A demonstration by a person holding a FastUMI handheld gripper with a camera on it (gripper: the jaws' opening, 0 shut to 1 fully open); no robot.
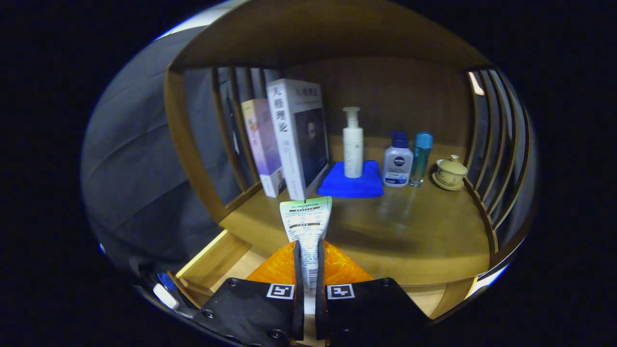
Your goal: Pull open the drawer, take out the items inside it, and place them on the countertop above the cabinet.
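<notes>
Clamping a printed tube (307, 226) in our tongs (308, 289), we hover above the surface (424, 231). Beyond, a NIVEA bottle (398, 166) beside books (299, 137).

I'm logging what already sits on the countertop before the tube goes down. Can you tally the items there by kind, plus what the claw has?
Books: 2
Bottles: 3 – white pump bottle, blue-capped pump bottle, slim teal bottle
Blue cloth: 1
Lidded teacup: 1
Tube, pinched in the claw: 1
Total: 8
</notes>
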